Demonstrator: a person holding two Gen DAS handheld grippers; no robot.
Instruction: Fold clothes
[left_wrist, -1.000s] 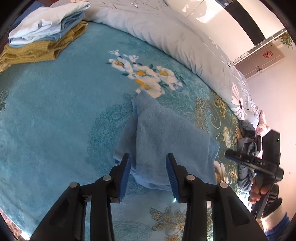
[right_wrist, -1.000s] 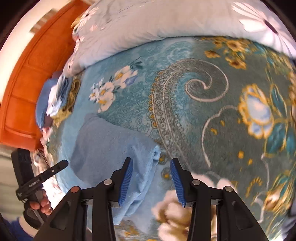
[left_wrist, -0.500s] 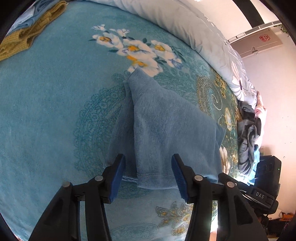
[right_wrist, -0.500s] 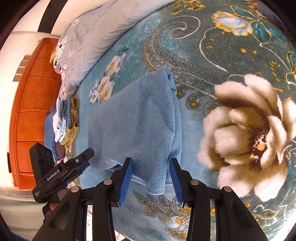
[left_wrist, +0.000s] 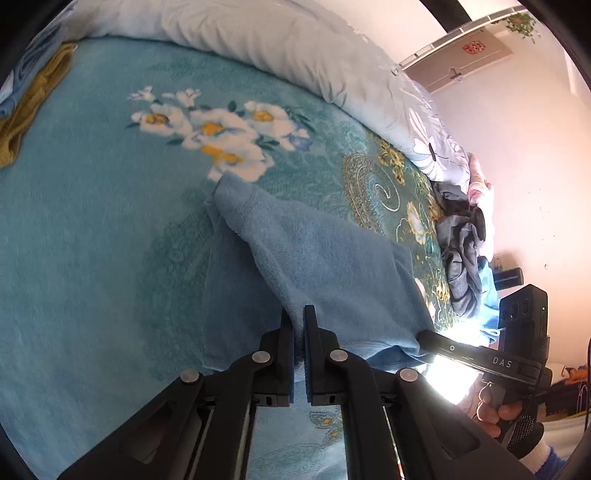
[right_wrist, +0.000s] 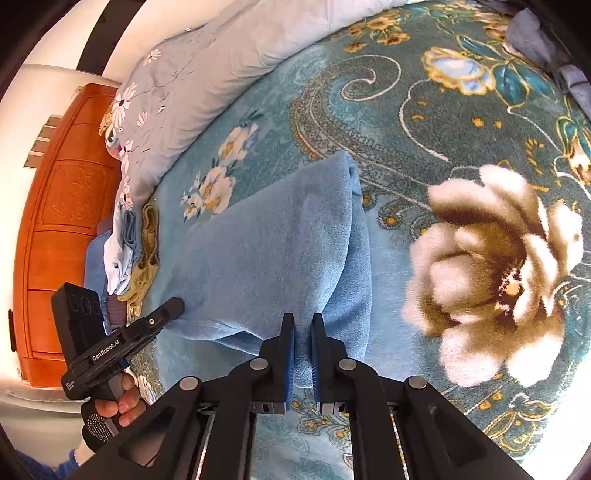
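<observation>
A: Where's our blue garment (left_wrist: 325, 258)?
B: On the teal blanket (left_wrist: 92, 240), near edge lifted.
A: Grippers?
B: Left gripper (left_wrist: 298, 325) and right gripper (right_wrist: 303, 332) each pinch 1 near corner, so we likely control that edge evenly.

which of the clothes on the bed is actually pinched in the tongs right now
The blue fleece garment, pinched by both tongs at its near edge. The folded pile and the grey heap lie untouched, off to the sides.

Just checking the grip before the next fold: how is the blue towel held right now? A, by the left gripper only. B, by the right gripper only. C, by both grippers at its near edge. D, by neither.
C: the left gripper and right gripper each pinch the blue towel at its near edge.
</observation>
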